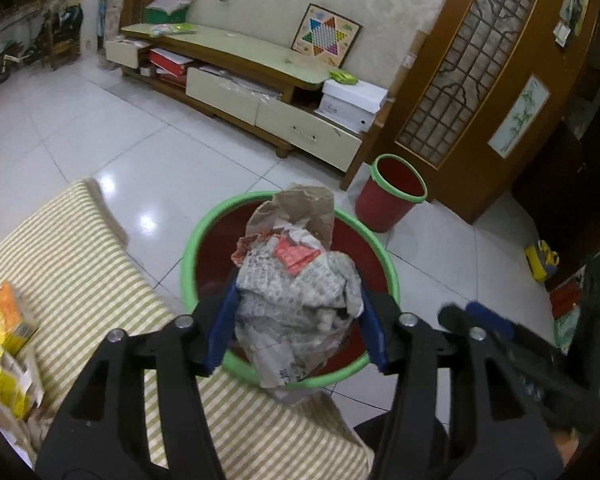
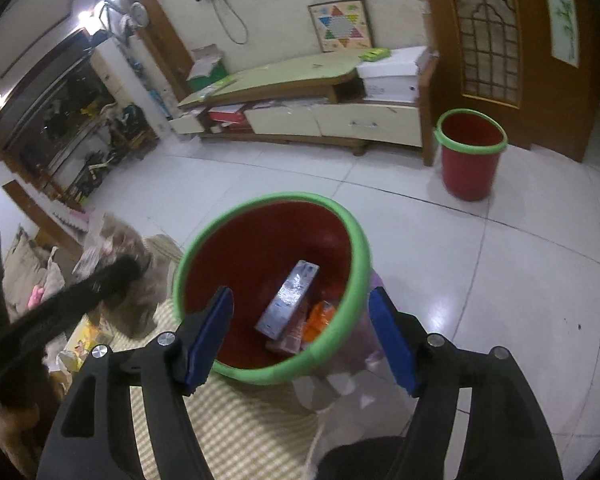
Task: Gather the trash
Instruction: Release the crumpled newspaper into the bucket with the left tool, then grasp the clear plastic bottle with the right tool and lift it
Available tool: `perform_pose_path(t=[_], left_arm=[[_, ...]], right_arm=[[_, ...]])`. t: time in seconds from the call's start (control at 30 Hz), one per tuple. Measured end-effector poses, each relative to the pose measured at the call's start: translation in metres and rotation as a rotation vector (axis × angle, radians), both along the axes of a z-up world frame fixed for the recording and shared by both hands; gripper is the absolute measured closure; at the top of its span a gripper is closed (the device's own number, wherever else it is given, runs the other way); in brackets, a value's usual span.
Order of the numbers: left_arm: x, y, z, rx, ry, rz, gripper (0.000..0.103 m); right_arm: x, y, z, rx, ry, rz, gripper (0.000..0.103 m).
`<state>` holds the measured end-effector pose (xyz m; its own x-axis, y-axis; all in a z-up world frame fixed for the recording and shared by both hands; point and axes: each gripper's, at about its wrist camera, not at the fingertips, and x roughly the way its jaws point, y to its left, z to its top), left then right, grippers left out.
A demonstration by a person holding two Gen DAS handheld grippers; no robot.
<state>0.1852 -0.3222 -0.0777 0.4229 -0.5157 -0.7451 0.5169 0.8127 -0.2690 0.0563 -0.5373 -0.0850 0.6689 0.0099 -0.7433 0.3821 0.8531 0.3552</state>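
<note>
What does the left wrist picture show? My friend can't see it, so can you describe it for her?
The left tool holds a crumpled wad of newspaper and brown paper over a red bin with a green rim. The bin stands on a white tiled floor beside a striped cloth, with a second red bin farther back.

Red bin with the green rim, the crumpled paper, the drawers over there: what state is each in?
Near red plastic bin with green rim: upright, partly filled.
Crumpled newspaper wad: clamped in left gripper, over the bin.
Right gripper: jaws open, empty.
Far red bin: upright.
Cream drawer at cabinet's left end: pulled open.
</note>
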Motion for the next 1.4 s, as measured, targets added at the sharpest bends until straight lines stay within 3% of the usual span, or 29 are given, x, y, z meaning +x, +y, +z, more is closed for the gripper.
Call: perform_pose_path(t=[0.13,0.23,0.5,0.73,0.97,1.17,1.23,1.33,1.4], left_arm=[[0.006,-0.009,-0.002,0.018,0.01,0.005,0.044],[0.001,-0.005,0.002,0.015,-0.008,0.012,0.03],[-0.009,0.023,0.016,0.011,-0.023,0.044,0.028],[-0.045,0.083,0.031,-0.042,-0.034,0.147,0.028],[-0.099,0.189,0.022,-0.038,-0.001,0.363,0.028],[-0.132,0.307,-0.004,0.038,0.046,0.665,0.028],[-0.143,0.346,-0.022,0.07,0.105,0.772,0.029],[-0.157,0.389,-0.047,0.006,0.209,0.882,0.033],[-0.159,0.399,-0.057,-0.036,0.25,0.904,0.033]], right_arm=[[-0.006,-0.004,0.0,-0.011,0.008,-0.011,0.035],[-0.009,-0.003,-0.001,-0.015,0.01,-0.009,0.033],[-0.005,0.021,0.003,-0.007,0.005,0.046,0.03],[0.001,0.064,0.01,-0.047,0.013,0.156,0.028],[0.011,0.134,0.007,-0.037,0.048,0.331,0.027],[0.008,0.207,0.0,-0.034,0.081,0.53,0.027],[0.003,0.228,-0.001,-0.03,0.085,0.579,0.027],[0.0,0.256,-0.001,-0.04,0.089,0.644,0.027],[-0.002,0.27,0.001,-0.043,0.087,0.672,0.027]])
